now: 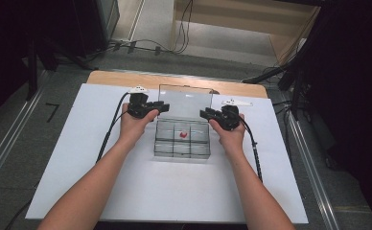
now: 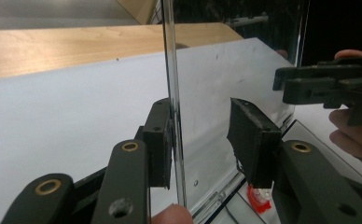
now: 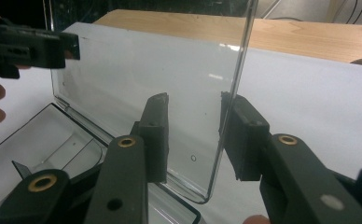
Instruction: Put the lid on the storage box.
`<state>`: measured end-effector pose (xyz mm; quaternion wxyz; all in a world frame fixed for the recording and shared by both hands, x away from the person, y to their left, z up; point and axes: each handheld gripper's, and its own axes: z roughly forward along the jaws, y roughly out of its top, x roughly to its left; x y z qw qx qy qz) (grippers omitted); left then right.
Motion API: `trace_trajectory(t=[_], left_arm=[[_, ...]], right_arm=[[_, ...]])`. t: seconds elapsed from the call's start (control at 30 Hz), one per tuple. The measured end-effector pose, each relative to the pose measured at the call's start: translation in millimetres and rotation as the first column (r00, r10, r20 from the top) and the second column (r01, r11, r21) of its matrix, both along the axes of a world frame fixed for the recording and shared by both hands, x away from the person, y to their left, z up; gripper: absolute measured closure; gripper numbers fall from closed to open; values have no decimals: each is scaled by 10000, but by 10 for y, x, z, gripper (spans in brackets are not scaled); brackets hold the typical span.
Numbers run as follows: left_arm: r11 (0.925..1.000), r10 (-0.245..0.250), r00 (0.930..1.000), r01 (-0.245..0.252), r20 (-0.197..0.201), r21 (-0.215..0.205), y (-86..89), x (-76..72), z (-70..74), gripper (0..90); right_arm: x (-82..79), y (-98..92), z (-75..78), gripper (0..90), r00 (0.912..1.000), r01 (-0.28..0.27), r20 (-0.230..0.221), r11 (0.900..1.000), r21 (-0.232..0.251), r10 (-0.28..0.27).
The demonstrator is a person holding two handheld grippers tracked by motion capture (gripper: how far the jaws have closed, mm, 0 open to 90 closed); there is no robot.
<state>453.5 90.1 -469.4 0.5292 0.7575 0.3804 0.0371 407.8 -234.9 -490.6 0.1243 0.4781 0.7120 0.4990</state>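
A clear plastic compartment box [image 1: 181, 149] sits mid-table on the white sheet, its lid [image 1: 184, 101] standing upright at the back. A small red piece [image 1: 183, 135] lies in a middle compartment, also seen low in the left gripper view as the red piece [image 2: 258, 199]. My left gripper [image 1: 162, 108] straddles the lid's left edge. In its own view the left gripper [image 2: 202, 135] has one pad against the lid [image 2: 216, 84] and the other apart. My right gripper [image 1: 204, 114] straddles the right edge. In its view the right gripper [image 3: 195, 130] has only the outer pad against the lid [image 3: 170, 79].
A white sheet [image 1: 102, 158] covers most of the wooden table [image 1: 126, 77]. Cables trail from both grippers toward the near edge. Beyond the table lie floor cables [image 1: 145, 45], with dark stands [image 1: 289, 72] at the right.
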Motion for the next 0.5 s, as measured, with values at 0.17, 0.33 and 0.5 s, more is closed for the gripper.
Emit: trace_trajectory(t=[0.17, 0.33, 0.5], left_arm=[[9999, -59, 9995, 61, 303, -83, 14, 15, 120, 588], [9994, -115, 9982, 134, 585, -321, 30, 0, 209, 590], [9987, -396, 9962, 420, 777, -289, 40, -30, 238, 596]], right_arm=[[-24, 5, 0, 614, 9999, -93, 120, 9997, -218, 96], [-46, 14, 10, 593, 9995, -261, 194, 9991, -331, 268], [-57, 31, 29, 512, 9983, -513, 257, 9979, -393, 524]])
